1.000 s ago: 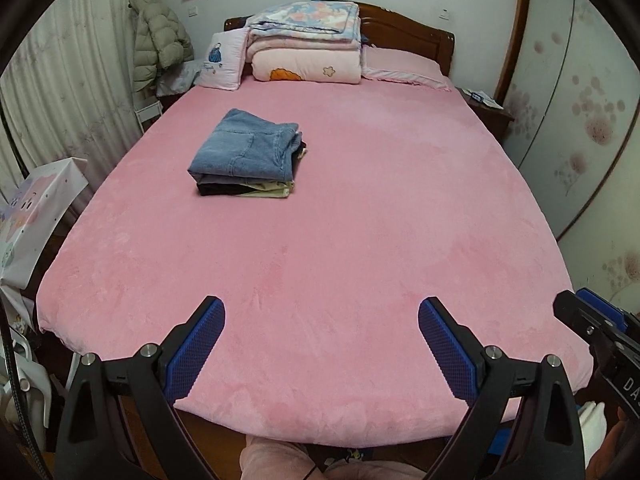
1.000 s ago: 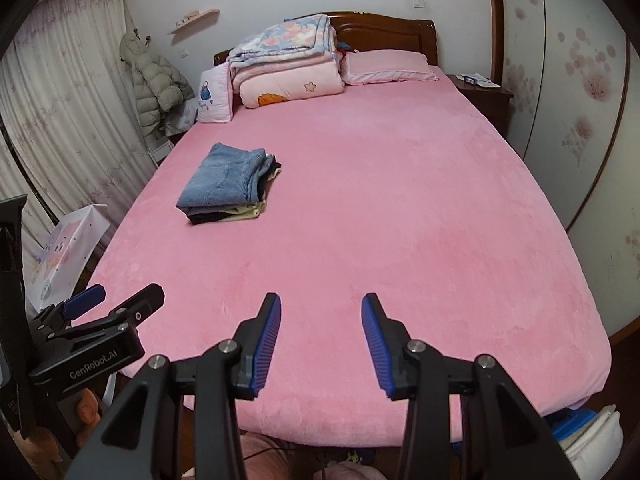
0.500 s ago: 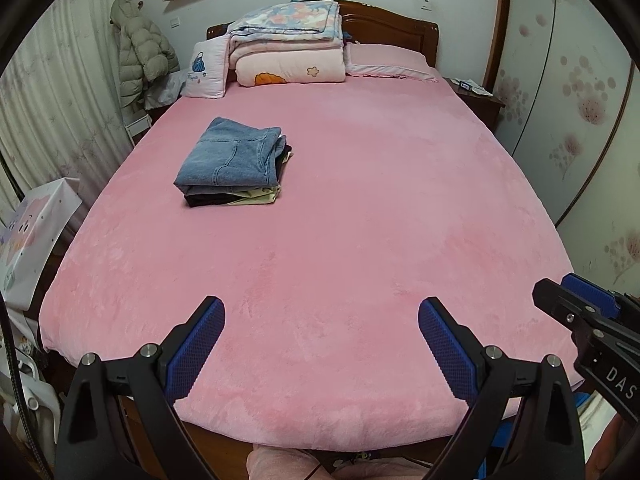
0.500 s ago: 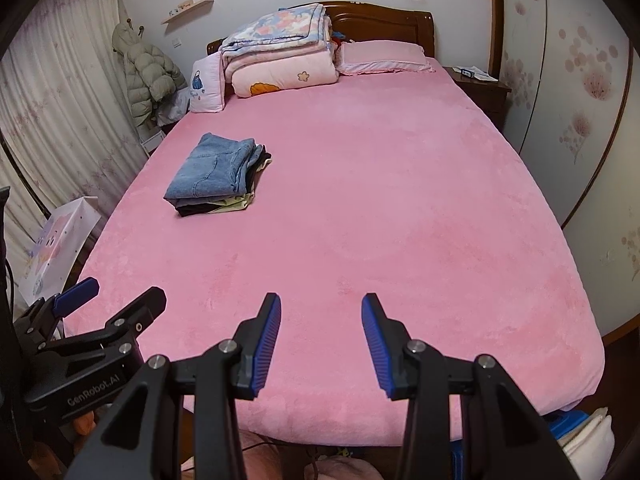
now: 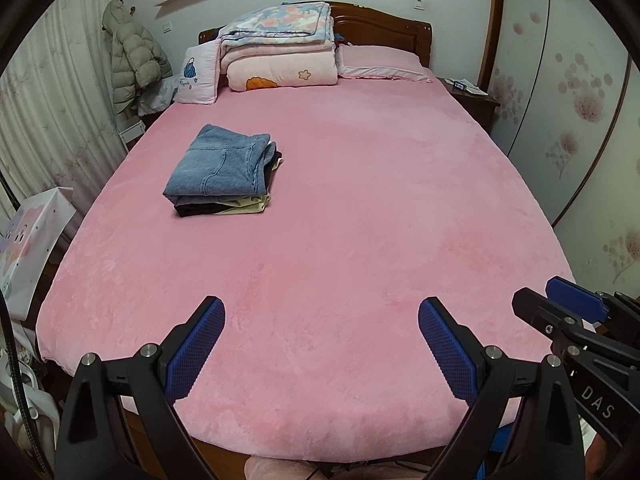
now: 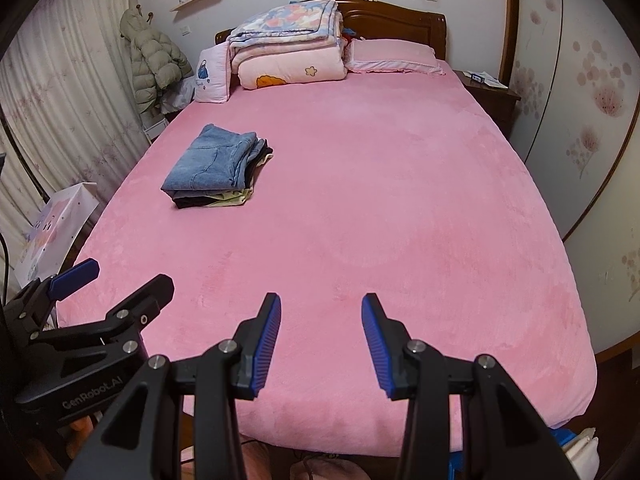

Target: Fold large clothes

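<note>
A stack of folded clothes (image 5: 224,174) with blue jeans on top lies on the left part of the pink bed (image 5: 360,220); it also shows in the right wrist view (image 6: 218,168). My left gripper (image 5: 322,316) is wide open and empty above the bed's foot. My right gripper (image 6: 321,306) is open and empty, also above the foot edge. The right gripper shows at the right edge of the left wrist view (image 5: 576,320). The left gripper shows at the lower left of the right wrist view (image 6: 96,304). No unfolded garment is in view.
Folded quilts (image 5: 280,48) and pillows (image 5: 380,62) lie at the wooden headboard (image 5: 384,26). A puffer coat (image 5: 132,60) hangs at the curtain on the left. A paper bag (image 5: 28,240) stands left of the bed. A nightstand (image 5: 468,96) and wardrobe doors (image 5: 580,100) are on the right.
Both views have pulled back and shifted slightly, so the bed's foot edge shows more. Both grippers stay open and empty; the clothes stack has not moved.
</note>
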`<state>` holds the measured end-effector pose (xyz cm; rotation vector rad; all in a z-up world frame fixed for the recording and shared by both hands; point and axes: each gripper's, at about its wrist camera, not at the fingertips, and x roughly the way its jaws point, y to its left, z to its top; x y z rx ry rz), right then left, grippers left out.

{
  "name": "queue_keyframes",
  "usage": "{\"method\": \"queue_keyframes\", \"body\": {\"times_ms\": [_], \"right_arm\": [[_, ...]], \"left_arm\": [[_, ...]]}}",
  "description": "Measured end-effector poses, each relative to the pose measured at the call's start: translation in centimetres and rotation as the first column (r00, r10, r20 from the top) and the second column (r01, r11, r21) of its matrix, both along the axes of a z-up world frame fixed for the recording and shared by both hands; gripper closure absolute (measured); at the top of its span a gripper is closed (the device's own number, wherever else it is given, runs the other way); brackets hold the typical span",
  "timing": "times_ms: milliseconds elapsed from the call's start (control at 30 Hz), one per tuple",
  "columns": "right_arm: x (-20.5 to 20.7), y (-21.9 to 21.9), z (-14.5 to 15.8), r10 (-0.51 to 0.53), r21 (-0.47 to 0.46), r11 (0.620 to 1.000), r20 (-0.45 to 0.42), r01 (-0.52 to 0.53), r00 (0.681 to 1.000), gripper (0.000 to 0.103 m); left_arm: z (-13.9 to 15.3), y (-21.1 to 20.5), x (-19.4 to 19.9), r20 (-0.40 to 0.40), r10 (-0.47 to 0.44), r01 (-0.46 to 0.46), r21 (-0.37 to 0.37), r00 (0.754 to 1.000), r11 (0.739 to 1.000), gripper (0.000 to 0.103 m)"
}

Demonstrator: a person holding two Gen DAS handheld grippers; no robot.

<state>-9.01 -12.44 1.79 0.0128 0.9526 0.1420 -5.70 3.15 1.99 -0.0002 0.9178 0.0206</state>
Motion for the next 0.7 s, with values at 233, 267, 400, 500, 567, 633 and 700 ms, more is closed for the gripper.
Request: {"method": "queue_keyframes", "body": {"times_ms": [233, 267, 400, 500, 567, 633, 700], "right_arm": [[0.8, -0.7, -0.2, 0.0, 0.01, 1.0, -0.015, 0.0, 1.0, 0.061], [0.9, -0.8, -0.2, 0.0, 0.011, 1.0, -0.016, 0.0, 1.0, 0.061], [1.1, -0.9, -0.2, 0.005, 0.015, 1.0, -0.016, -0.004, 1.0, 0.061], [1.3, -1.0, -0.2, 0.009, 0.017, 1.0, -0.016, -0.009, 1.0, 0.061], [1.4, -1.1, -0.2, 0.011, 0.02, 1.0, -0.016, -0.011, 1.0, 0.061], [1.4, -1.1, -0.2, 0.012, 0.021, 1.0, -0.015, -0.011, 1.0, 0.061], [1.5, -1.0, -0.3, 0.013, 0.023, 1.0, -0.013, -0.012, 1.0, 0.061]], "left_arm": [[-0.1, -0.6, 0.9, -0.008, -0.018, 0.018, -0.004, 1.0, 1.0, 0.006], [0.0, -0.6, 1.0, -0.007, -0.022, 0.022, -0.006, 1.0, 1.0, 0.006], [0.0, -0.9, 1.3, -0.007, -0.036, 0.036, -0.006, 0.999, 0.999, 0.006], [0.0, -0.9, 1.4, -0.006, -0.039, 0.039, -0.004, 0.999, 0.999, 0.006], [0.0, -0.9, 1.4, -0.008, -0.039, 0.039, -0.01, 0.999, 0.999, 0.006], [0.0, -0.8, 1.4, -0.007, -0.038, 0.038, -0.01, 0.999, 0.999, 0.006], [0.0, -0.8, 1.5, -0.007, -0.039, 0.039, -0.01, 0.999, 0.999, 0.006]]}}
